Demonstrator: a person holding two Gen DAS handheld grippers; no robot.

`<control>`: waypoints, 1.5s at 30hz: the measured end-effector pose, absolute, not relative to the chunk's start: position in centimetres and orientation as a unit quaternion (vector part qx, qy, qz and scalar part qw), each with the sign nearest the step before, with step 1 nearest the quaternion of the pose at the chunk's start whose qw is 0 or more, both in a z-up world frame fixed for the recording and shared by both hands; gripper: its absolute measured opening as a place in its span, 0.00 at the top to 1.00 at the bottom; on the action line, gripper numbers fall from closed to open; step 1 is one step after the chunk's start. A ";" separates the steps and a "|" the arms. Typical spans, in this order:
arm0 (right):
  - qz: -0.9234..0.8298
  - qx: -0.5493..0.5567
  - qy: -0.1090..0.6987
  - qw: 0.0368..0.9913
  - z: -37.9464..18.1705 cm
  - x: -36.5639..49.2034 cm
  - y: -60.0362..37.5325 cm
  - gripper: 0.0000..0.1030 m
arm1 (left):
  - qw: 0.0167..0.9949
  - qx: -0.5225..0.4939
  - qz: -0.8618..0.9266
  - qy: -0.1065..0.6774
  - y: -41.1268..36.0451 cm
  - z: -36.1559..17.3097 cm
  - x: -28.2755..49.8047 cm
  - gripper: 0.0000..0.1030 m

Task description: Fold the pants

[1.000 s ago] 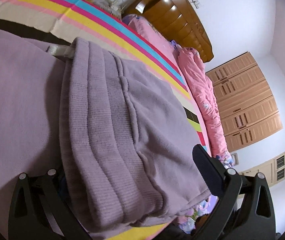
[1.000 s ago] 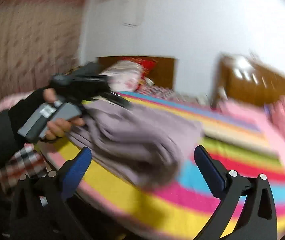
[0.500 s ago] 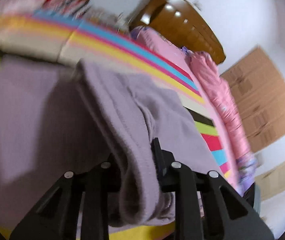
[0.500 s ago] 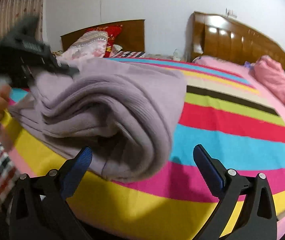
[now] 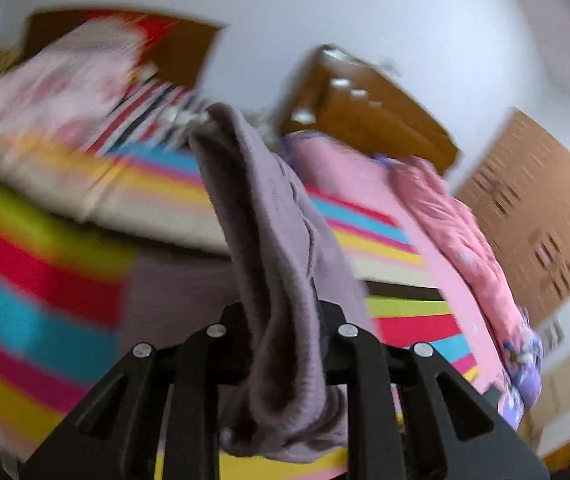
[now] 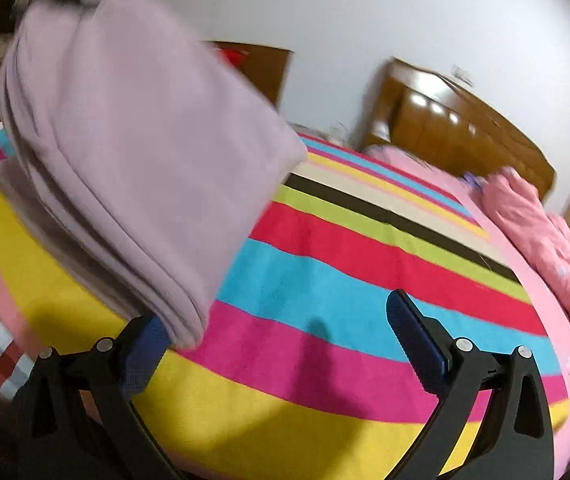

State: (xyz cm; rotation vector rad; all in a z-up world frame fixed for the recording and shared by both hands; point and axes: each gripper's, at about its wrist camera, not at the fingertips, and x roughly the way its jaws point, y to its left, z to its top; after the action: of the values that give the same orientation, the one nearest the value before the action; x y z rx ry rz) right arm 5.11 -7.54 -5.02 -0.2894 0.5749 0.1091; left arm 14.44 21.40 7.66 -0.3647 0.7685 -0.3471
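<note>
The folded lilac knit pants (image 5: 273,264) are clamped between the fingers of my left gripper (image 5: 285,320), which is shut on them and holds them lifted off the striped bed (image 5: 37,280). In the right wrist view the same folded pants (image 6: 133,152) hang in the air at upper left, above the bed (image 6: 325,280). My right gripper (image 6: 277,328) is open and empty just below and right of the bundle; its left blue pad (image 6: 145,356) sits under the bundle's lower edge.
A pink quilt (image 5: 465,232) lies along the right side of the bed (image 6: 557,240). A wooden headboard (image 6: 465,128) stands against the white wall. Pillows (image 5: 65,80) lie at the far end. A wooden wardrobe (image 5: 545,220) is at the right.
My left gripper closed on the folded pants and lifted them off the bed. The right gripper stayed open and now looks up at the raised bundle.
</note>
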 end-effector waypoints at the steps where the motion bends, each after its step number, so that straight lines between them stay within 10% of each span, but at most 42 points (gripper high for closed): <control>1: 0.050 -0.153 0.273 0.948 -5.1 4.8 -7.2 0.05 | 0.885 -0.192 -0.152 0.395 23.1 4.6 14.4 0.81; 5: 0.058 -0.136 0.282 0.948 -5.2 4.8 -7.7 0.05 | 0.870 -0.247 -0.170 0.392 25.6 -3.0 13.5 0.79; 20: 0.055 -0.130 0.288 0.947 -4.9 4.1 -7.4 0.05 | 0.907 -0.177 -0.139 0.357 23.8 -0.1 12.0 0.79; 22: 0.056 -0.129 0.288 0.947 -4.9 4.2 -7.4 0.05 | 0.893 -0.204 -0.123 0.381 25.0 -2.3 12.6 0.55; 26: 0.072 -0.128 0.296 0.944 -4.6 4.3 -7.7 0.05 | 0.871 -0.332 -0.148 0.332 28.7 -4.4 10.7 0.42; 28: 0.100 -0.128 0.299 0.940 -4.2 4.0 -8.2 0.05 | 0.892 -0.322 -0.066 0.312 30.0 -3.1 8.8 0.11; 37: 0.224 0.028 0.276 0.934 0.3 4.7 -11.2 0.05 | 0.959 -0.127 -0.091 0.235 20.8 6.0 5.6 0.04; 45: 0.193 -0.115 0.298 0.928 -3.1 5.6 -4.2 0.05 | 0.942 0.005 -0.080 0.325 15.4 -2.3 8.8 0.04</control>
State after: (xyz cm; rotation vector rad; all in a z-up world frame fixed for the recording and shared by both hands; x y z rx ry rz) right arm 5.56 -4.17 -3.13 -0.2348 0.6115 0.3955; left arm 8.75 15.43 -2.27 0.0107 0.6634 -0.1632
